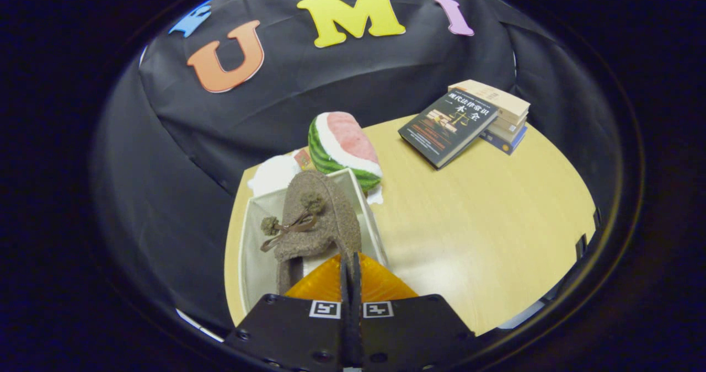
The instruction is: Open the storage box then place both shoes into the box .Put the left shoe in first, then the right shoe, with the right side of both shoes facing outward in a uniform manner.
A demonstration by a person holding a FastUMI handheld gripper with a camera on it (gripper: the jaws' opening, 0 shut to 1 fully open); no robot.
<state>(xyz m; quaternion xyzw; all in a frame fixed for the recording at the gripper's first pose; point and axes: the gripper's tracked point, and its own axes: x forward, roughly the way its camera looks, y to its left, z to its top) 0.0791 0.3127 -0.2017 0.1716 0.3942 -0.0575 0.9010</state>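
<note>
1. Gripper view looks down over a pale wooden bench (485, 212), the largest thing here, with the booth's dark cloth wall behind it.
2. One storage box (251, 250), white-walled and already open at the top, stands on the bench just ahead of the claw and slightly to its left.
3. One stack of books (469, 121) sits at the far right of the bench, well apart from the box; how many books are in it cannot be told exactly.
4. One plush watermelon slice (345, 148) lies just behind the box's far wall, with something white and fluffy (273, 173) beside it.
5. One brown fuzzy shoe (320, 223) with a small bow and two pompoms is visible, hanging over the box's opening. Its long axis runs straight away from the claw, heel end nearest the fingers and toe pointing at the watermelon. Whether a second shoe already lies inside the box cannot be seen.
6. One claw (351, 267) has its fingers drawn nearly together, pinching the shoe's heel rim between them. The coming move likely turns on lowering the shoe along that same forward line into the box.
</note>
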